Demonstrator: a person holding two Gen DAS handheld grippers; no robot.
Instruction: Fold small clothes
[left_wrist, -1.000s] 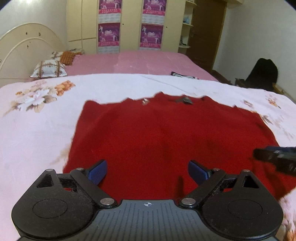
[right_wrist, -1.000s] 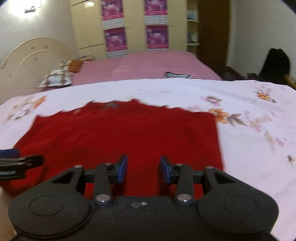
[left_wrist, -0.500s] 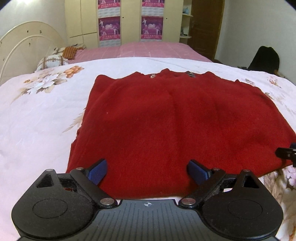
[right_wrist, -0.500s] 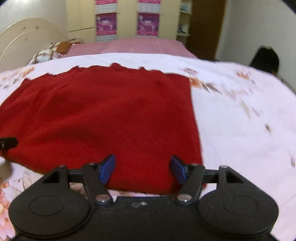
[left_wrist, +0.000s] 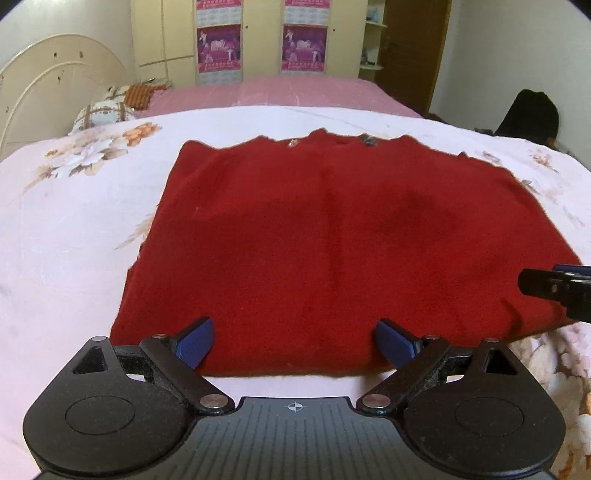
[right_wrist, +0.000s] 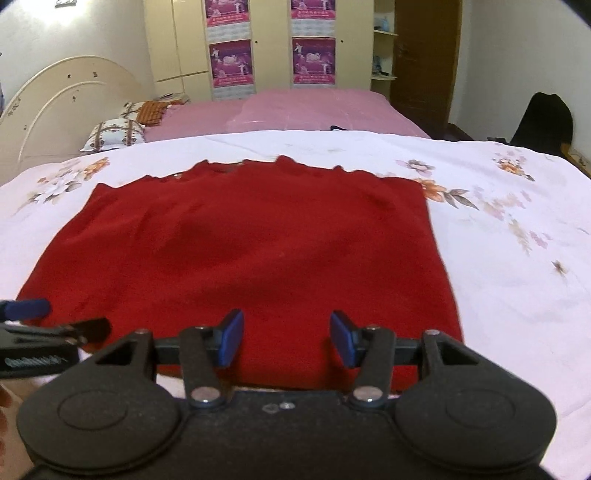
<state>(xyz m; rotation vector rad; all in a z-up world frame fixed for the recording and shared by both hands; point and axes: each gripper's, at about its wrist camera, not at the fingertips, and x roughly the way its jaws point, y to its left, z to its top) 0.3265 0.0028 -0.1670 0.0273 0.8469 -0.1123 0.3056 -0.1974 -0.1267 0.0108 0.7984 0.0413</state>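
Both my grippers sit at the near hem, fingers apart, gripping nothing. Left gripper (left_wrist: 294, 343) straddles the lower-left stretch of hem; right gripper (right_wrist: 287, 341) is at the lower centre of its frame, by the garment's right corner. Red garment (left_wrist: 332, 243) lies flat on the floral bedsheet (left_wrist: 66, 229), straight ahead of both, long axis across the frame. Neither is nearer. Probably pinch the hem next, then fold away toward the far scalloped edge.

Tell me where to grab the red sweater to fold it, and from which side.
Probably the near hem of the red sweater: it lies flat on the bedspread with that edge free. Come in low from the near side, left gripper and right gripper each open near a corner.
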